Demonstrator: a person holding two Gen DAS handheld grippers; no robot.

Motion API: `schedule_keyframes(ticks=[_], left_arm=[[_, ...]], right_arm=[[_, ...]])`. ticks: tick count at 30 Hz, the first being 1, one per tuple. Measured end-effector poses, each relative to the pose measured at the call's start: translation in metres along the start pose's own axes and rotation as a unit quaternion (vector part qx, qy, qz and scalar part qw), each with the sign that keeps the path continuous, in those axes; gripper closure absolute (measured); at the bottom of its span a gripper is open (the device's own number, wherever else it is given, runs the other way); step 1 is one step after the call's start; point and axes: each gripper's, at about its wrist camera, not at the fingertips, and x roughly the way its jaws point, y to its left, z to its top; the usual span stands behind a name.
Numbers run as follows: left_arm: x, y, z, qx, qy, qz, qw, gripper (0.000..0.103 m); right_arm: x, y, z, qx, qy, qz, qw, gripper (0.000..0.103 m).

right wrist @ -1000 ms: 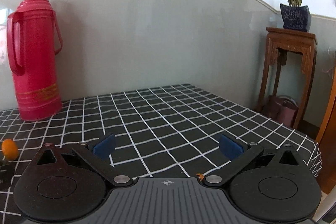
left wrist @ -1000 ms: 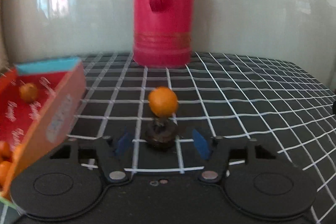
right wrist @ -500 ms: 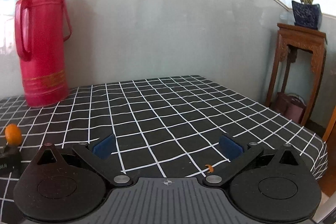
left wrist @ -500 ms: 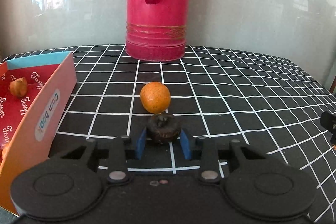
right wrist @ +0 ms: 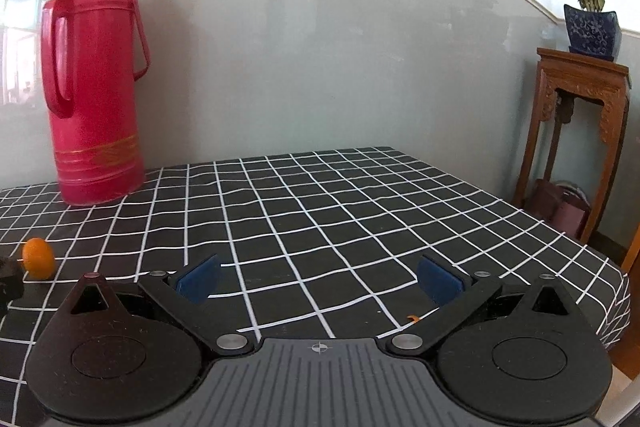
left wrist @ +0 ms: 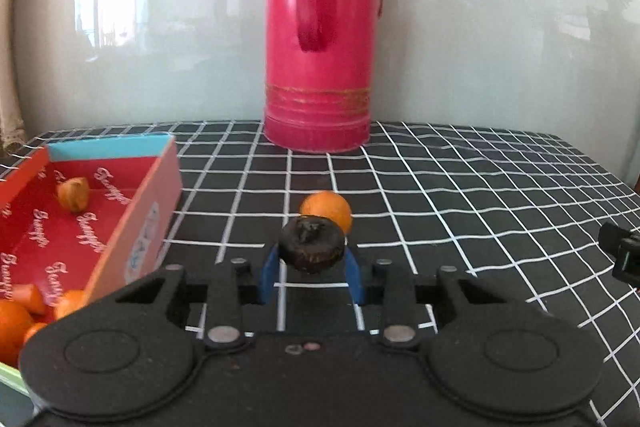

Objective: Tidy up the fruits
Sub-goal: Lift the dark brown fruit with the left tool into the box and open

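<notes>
My left gripper (left wrist: 312,269) is shut on a dark brown, wrinkled round fruit (left wrist: 312,245), held a little above the checked tablecloth. Just behind it an orange fruit (left wrist: 327,209) lies on the cloth; the right wrist view shows this orange fruit (right wrist: 38,258) at its far left. A red cardboard box (left wrist: 132,223) at the left holds several small orange fruits (left wrist: 73,193). My right gripper (right wrist: 318,281) stands open over bare cloth with nothing between its blue pads (right wrist: 438,281).
A tall red thermos (left wrist: 322,39) stands at the back of the table against the grey wall. A wooden stand (right wrist: 576,131) with a potted plant (right wrist: 592,15) is beyond the table's right edge. A tiny orange scrap (right wrist: 411,318) lies near my right gripper.
My left gripper closed on the dark fruit, which was resting on the cloth, and lifted it slightly. The box now shows more of its inside. The right gripper stayed open and nearly still.
</notes>
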Motion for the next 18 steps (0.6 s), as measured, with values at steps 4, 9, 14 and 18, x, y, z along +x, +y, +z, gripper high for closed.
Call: schedule_keyframes(ticks=[4,9,14,18], left_arm=[[-0.012,0.006,0.001,0.003,-0.011,0.007,0.9999,0.077],[-0.028,0.019,0.004,-0.005,-0.028,0.019,0.9994,0.077],[-0.039,0.046,0.006,-0.037,-0.036,0.05,0.9974,0.077],[-0.045,0.072,0.007,-0.069,-0.033,0.083,0.9936,0.077]], right_arm=[[-0.002,0.006,0.0,-0.008,-0.003,0.008,1.0,0.0],[-0.007,0.018,-0.001,-0.019,-0.009,0.019,1.0,0.0],[-0.012,0.033,-0.002,-0.034,-0.014,0.036,0.999,0.0],[-0.017,0.046,-0.002,-0.045,-0.021,0.051,0.997,0.0]])
